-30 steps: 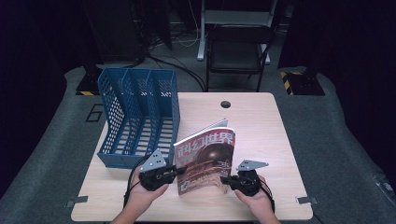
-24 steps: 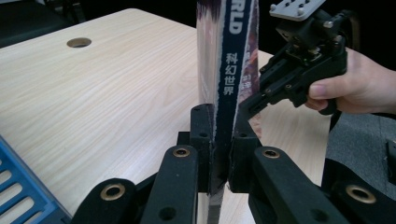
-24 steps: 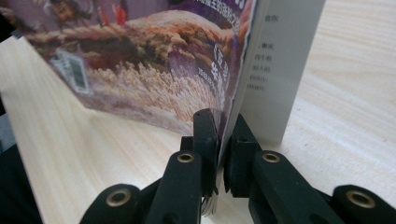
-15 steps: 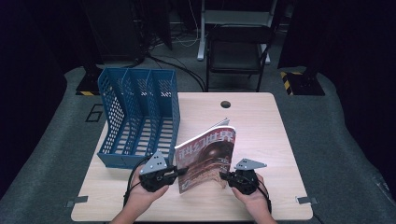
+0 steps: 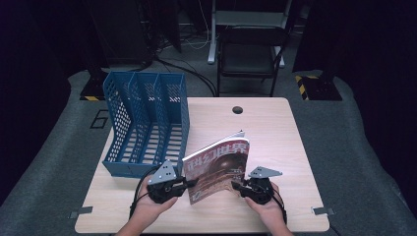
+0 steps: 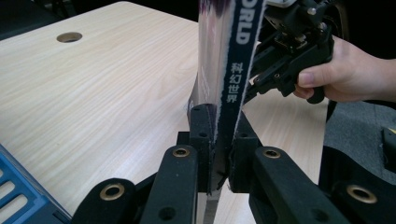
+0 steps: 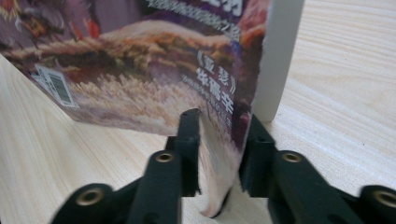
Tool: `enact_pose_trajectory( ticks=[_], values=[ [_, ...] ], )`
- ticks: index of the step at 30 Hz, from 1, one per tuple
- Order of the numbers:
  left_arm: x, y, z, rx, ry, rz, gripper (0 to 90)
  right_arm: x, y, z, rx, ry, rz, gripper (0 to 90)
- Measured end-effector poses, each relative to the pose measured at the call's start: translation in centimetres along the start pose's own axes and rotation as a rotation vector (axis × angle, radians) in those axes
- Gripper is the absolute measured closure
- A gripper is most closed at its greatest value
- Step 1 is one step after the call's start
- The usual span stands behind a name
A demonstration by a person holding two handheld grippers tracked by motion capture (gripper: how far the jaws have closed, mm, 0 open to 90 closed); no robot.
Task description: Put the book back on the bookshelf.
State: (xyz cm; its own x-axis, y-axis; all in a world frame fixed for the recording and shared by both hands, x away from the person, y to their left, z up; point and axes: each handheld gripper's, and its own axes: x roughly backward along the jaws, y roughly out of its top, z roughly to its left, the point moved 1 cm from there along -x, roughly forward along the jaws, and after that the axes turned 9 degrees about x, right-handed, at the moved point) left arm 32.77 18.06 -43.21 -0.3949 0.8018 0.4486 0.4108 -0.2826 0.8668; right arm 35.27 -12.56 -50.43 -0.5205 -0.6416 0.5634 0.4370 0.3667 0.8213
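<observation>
A magazine (image 5: 216, 167) with a dark reddish cover and white Chinese title stands nearly upright on its lower edge on the wooden table (image 5: 285, 142), near the front. My left gripper (image 5: 189, 184) is shut on its spine side; in the left gripper view the blue spine (image 6: 233, 70) runs up between the jaws of my left gripper (image 6: 219, 140). My right gripper (image 5: 236, 187) grips the opposite, open edge low down. In the right gripper view the cover (image 7: 140, 70) curls between the jaws of my right gripper (image 7: 222, 140). The right gripper (image 6: 261, 79) and its hand also appear in the left gripper view.
A blue perforated file holder (image 5: 147, 123) with three slots stands at the table's left, just behind my left hand. A cable hole (image 5: 237, 109) sits near the far edge. A black chair (image 5: 251, 54) stands beyond the table.
</observation>
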Motion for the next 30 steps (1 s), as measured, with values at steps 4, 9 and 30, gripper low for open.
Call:
enact_pose_trajectory(
  ticks=[4, 9, 30],
  values=[
    [0.0, 0.0, -0.2, -0.015, 0.002, 0.008, 82.8, 0.2, -0.1, 0.0, 0.001, -0.008, -0.002, 61.5],
    [0.1, 0.1, -0.3, 0.002, -0.008, 0.003, 78.1, 0.8, -0.1, -0.2, -0.002, -0.006, -0.016, 57.8],
    [0.6, 2.3, -1.3, 0.068, -0.030, 0.024, 66.5, 1.1, -0.3, 0.1, -0.016, 0.011, -0.031, 55.5]
  ],
)
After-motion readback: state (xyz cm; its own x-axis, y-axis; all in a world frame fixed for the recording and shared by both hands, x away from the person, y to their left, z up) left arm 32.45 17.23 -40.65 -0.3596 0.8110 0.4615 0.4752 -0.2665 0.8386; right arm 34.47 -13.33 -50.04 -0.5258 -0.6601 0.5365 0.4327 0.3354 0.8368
